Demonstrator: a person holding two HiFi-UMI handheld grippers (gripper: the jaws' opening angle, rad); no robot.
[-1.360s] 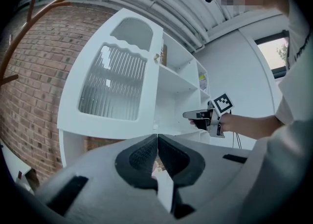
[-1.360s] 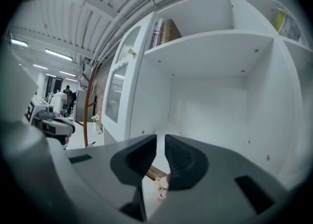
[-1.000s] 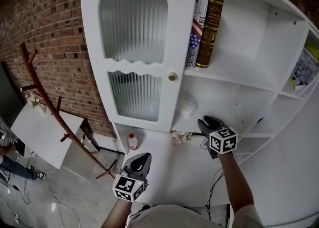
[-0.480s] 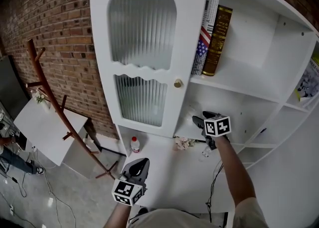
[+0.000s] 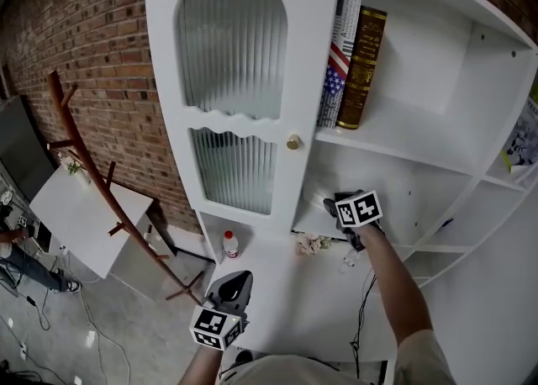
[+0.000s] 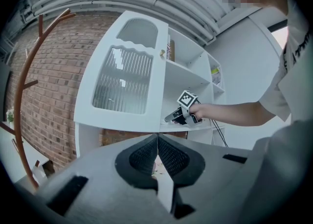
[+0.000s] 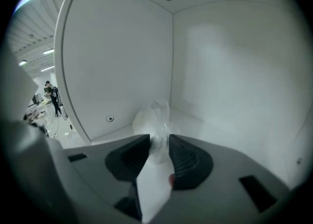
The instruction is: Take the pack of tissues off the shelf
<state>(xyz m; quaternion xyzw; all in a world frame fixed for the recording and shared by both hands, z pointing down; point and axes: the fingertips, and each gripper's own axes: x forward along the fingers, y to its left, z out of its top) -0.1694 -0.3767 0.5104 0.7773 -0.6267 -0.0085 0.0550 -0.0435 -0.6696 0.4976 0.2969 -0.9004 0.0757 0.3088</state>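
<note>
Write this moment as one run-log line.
right gripper: jaws just closing on pack of tissues, on shelf | left gripper: shut, empty

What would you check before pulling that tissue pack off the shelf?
1. Pack of tissues between the right gripper's fingers: ok; they have just been closing and press its wrapper.
2. Grip firm enough: cannot tell.
3. Pack clear of the shelf: not ok; it rests there.
4. Compartment free of other things: ok.
5. Left gripper out of the way: ok; shut, empty, away from the shelf.
</note>
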